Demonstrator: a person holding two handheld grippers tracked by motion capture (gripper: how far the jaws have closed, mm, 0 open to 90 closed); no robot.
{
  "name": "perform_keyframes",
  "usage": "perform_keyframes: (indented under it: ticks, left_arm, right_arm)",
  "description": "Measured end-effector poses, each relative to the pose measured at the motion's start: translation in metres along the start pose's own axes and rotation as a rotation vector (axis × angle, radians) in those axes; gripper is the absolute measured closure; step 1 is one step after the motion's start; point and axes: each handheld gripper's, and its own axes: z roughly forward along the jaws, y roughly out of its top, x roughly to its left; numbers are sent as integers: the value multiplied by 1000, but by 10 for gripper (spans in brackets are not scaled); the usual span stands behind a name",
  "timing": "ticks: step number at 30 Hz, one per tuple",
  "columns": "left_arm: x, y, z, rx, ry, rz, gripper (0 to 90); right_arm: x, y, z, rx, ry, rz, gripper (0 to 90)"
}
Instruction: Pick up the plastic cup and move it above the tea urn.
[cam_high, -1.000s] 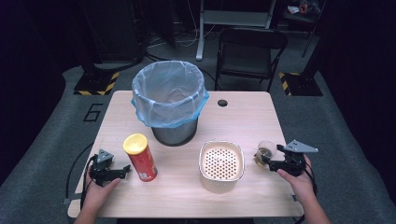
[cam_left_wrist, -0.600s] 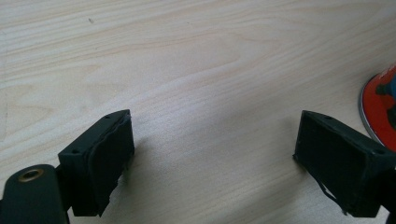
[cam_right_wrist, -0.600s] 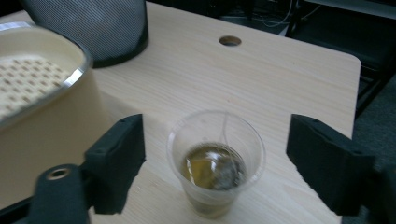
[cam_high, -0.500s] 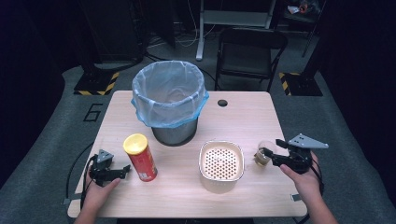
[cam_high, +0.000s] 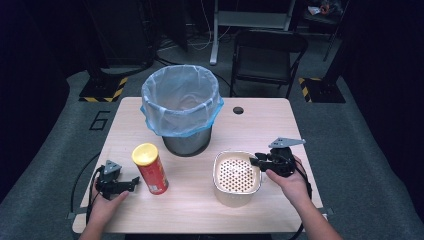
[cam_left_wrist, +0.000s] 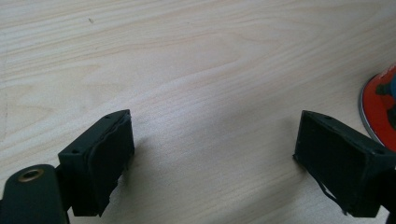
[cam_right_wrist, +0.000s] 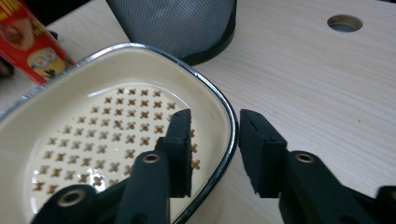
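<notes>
Here we go: the right gripper is at the near-right rim of the cream enamel dish with the perforated floor and steel-edged lip, which sits on the pale wooden table in front of the grey mesh bin lined with a blue plastic bag. Its jaws have just been closing, and the dish wall is between them. From the right gripper view the right gripper has one jaw inside the dish and one outside, drawn in narrow on the lip. We'd call this dish stiff and fairly light. But enamel is slick and chips if knocked, so a one-sided pinch may let it tilt or slide. The straight stretch of wall just under the rolled lip is the place to hold, with the pads set deep. Over on the left, the left gripper rests low beside the red cylindrical snack can with the yellow lid. Its own camera shows the left gripper with its jaws wide over bare wood, and the can's base just off to one side. The high view gives us the whole layout. How the jaws straddle the rim we get from the right gripper view.
</notes>
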Motion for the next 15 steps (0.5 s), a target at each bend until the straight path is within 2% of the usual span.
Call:
perform_keyframes:
  ticks: [2,7,15]
  left_arm:
    - [0,0,0,0,0,0,114]
    - [0,0,0,0,0,0,114]
    - [0,0,0,0,0,0,114]
  right_arm:
    - [-1,-2,4,14,-5,-8,731]
    - [-8,-6,1,-17,37,-3,736]
    - [-3,-9,-6,12,22,-43,764]
